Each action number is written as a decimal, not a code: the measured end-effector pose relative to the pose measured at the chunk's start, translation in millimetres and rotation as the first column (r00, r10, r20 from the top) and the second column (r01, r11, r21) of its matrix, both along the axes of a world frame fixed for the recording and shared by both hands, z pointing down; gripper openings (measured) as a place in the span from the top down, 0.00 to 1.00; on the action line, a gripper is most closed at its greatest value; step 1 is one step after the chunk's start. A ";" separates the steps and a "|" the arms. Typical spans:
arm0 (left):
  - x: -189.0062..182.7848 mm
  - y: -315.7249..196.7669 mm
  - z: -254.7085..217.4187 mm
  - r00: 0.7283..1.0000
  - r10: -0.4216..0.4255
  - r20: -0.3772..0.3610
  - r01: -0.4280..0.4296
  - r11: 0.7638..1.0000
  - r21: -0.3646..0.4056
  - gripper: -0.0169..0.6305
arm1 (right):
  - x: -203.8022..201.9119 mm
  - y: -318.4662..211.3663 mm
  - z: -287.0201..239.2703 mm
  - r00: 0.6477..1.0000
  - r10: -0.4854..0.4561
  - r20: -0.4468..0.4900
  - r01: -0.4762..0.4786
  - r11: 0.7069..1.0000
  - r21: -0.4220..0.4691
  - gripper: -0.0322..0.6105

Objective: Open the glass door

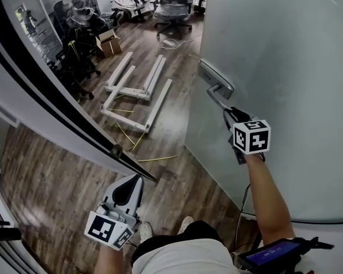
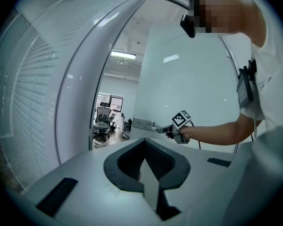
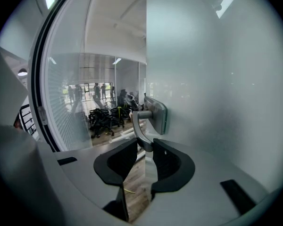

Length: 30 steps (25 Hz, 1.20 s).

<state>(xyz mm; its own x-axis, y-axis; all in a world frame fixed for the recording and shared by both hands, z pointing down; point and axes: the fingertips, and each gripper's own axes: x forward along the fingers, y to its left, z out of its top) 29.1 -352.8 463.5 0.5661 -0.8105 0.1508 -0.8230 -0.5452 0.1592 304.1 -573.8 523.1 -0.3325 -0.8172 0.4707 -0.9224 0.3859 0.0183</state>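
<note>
Handle (image 3: 137, 126) end shows pinched between my right claw's (image 3: 143, 144) jaws only in its own view, while the head view shows the glass door (image 1: 286, 50) ajar and my left claw (image 1: 132, 181) closed, empty.

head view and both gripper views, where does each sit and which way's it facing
head view: on the person's head, looking down at the floor, glass door and door handle; shows right forearm, left hand-held gripper, right hand-held gripper.
left gripper view: on the left hand-held gripper, facing the doorway; shows its jaws, the person's torso, right forearm.
right gripper view: on the right hand-held gripper, facing the door handle held between its jaws.
shared: all three show the door handle.
</note>
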 end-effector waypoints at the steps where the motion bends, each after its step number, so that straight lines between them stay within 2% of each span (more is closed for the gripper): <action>1: 0.9 -0.7 0.8 1.000 -0.003 0.001 0.003 1.000 -0.001 0.97 | 4.2 -3.9 0.4 1.000 0.007 0.000 -0.007 1.000 0.001 0.78; 7: 6.6 -2.9 4.1 1.000 -0.008 0.004 0.008 1.000 -0.010 0.97 | 28.4 -24.8 1.1 0.998 0.058 -0.020 -0.058 0.998 0.000 0.79; 17: 13.7 -1.3 -1.5 1.000 0.005 0.023 -0.004 1.000 -0.014 0.97 | 55.0 -45.1 -1.4 0.994 0.107 0.004 -0.107 0.994 -0.014 0.79; 24: 5.2 8.8 1.4 0.999 -0.011 0.040 0.012 1.000 -0.020 0.97 | 63.7 -53.8 0.5 0.991 0.128 -0.027 -0.127 0.991 0.031 0.78; 27: -1.7 14.2 2.7 0.999 -0.020 0.041 0.021 1.000 -0.020 0.97 | 67.6 -52.8 -3.3 0.989 0.144 -0.018 -0.143 0.989 0.045 0.78; 30: -6.7 18.5 2.9 0.999 -0.025 0.038 0.026 0.999 -0.019 0.97 | 70.4 -42.8 -20.9 0.987 0.160 0.008 -0.160 0.982 0.096 0.78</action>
